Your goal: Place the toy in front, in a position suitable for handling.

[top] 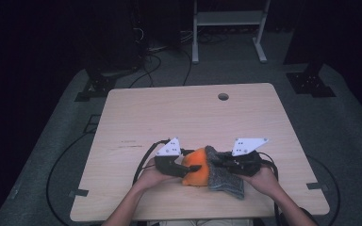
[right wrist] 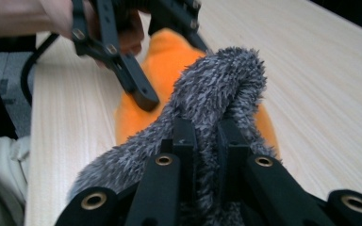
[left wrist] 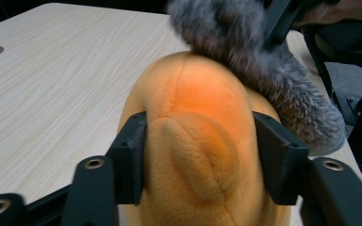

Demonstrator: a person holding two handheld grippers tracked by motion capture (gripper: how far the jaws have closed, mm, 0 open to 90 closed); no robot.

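Two hand-held grippers on soft things near the front edge of a pale wooden table [top: 136, 122].

Left gripper [left wrist: 198, 153]: jaws part-open, flanking the round orange plush toy [left wrist: 193, 136]. Right gripper [right wrist: 207, 141]: clamped on grey fuzzy cloth [right wrist: 217, 80] draped over it. Dark room, grey carpet.

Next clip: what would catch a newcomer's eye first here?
The bright orange plush toy near the front edge of the wooden table stands out, with a shaggy grey cloth draped against its right side. The left tool straddles the toy, one jaw on each side, while the right tool is pinched shut on a fold of the cloth. Everything beyond the table is dim.
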